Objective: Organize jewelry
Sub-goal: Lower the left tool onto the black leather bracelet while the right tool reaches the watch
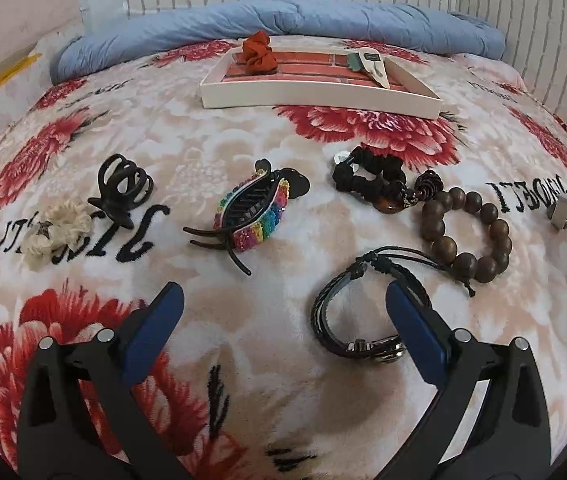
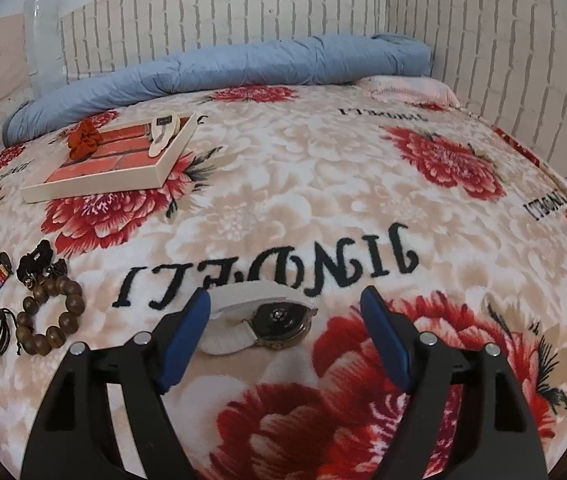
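In the left wrist view my left gripper (image 1: 283, 300) is open above the floral blanket, its right finger (image 1: 415, 332) beside a black braided leather bracelet (image 1: 347, 320). Beyond lie a rainbow hair claw (image 1: 251, 212), a black claw clip (image 1: 123, 184), a cream scrunchie (image 1: 57, 230), a black scrunchie (image 1: 367, 178) and a wooden bead bracelet (image 1: 467, 232). A white tray (image 1: 319, 98) holds a red scrunchie (image 1: 257, 56) and a white clip (image 1: 373, 66). In the right wrist view my right gripper (image 2: 285, 300) is open around a white-strapped watch (image 2: 259, 320).
A rolled blue quilt (image 1: 283, 24) lies along the brick-pattern wall behind the tray. The tray (image 2: 95, 186) and bead bracelet (image 2: 49, 316) show at the left in the right wrist view. A small grey block (image 1: 559, 212) lies at the right.
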Demonstrator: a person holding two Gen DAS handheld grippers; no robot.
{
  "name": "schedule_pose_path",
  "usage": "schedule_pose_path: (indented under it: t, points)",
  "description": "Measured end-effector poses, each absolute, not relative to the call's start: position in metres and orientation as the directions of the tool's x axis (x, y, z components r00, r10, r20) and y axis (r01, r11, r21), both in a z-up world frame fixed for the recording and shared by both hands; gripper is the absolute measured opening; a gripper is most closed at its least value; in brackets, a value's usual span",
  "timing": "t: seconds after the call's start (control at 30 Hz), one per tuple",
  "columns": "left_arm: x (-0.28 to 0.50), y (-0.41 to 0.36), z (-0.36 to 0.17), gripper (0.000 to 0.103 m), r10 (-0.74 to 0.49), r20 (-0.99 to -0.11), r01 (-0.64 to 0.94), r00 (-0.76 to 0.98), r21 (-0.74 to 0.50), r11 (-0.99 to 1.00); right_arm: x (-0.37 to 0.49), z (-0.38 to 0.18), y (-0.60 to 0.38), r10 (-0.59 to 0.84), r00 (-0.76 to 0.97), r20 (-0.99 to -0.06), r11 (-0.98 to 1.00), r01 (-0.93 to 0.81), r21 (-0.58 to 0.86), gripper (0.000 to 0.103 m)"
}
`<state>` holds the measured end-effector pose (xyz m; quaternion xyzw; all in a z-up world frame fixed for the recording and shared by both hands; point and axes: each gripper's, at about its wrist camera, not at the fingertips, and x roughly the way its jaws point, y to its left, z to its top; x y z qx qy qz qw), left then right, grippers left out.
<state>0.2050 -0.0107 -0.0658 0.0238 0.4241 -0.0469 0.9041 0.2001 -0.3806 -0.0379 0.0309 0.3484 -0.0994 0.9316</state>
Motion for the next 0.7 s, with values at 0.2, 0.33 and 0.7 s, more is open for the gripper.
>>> schedule_pose_path:
  t: [0.2,0.33,0.7]
  points:
    - [0.208,-0.015,-0.073,0.095,-0.066,-0.785,0.121,0.616,0.012,0.993,0.203,-0.041,-0.38,-0.153,0.726,-0.67,0.981,0.196,-0.012,0.076]
    - [0.209,-0.016,-0.073,0.093,-0.069,-0.784,0.124,0.617,0.01,0.992,0.202,-0.041,-0.371,-0.159,0.728,-0.667,0.983,0.181,-0.037,0.076]
    - [0.212,-0.016,-0.077,0.083,-0.083,-0.797,0.129,0.598,-0.006,0.992,0.205,-0.058,-0.351,-0.154,0.691,-0.706,0.984,0.17,-0.048,0.076]
